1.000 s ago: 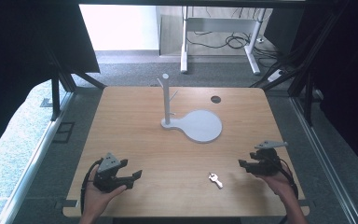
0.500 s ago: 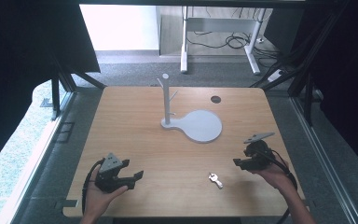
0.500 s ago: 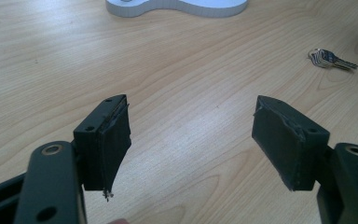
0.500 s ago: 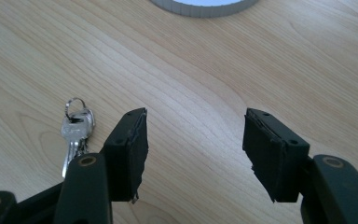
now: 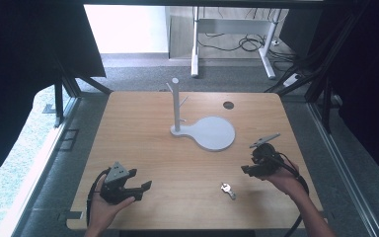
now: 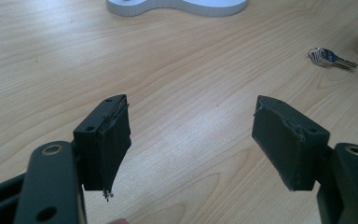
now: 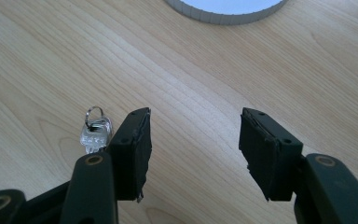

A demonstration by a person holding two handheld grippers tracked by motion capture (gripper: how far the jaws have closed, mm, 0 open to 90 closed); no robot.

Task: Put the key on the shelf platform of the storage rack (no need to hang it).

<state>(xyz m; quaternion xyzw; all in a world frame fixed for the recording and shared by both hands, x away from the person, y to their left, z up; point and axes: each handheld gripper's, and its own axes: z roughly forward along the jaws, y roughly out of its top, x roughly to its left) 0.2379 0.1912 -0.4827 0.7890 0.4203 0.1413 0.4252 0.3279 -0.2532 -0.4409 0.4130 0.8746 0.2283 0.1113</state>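
No grasp has been made: the key (image 5: 227, 190) lies on the table (image 5: 143, 128), near the stand (image 5: 203, 129). The right gripper (image 5: 250, 163), jaws just narrowing yet empty, is beside the key. The left gripper (image 5: 139, 183) is held wide, empty.

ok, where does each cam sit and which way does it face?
High view: above the near edge, facing forward and down on the table; both forearms, left tool, right tool.
Left gripper view: on the left tool, facing the key.
Right gripper view: on the right tool, facing down.
Shared: key, stand.
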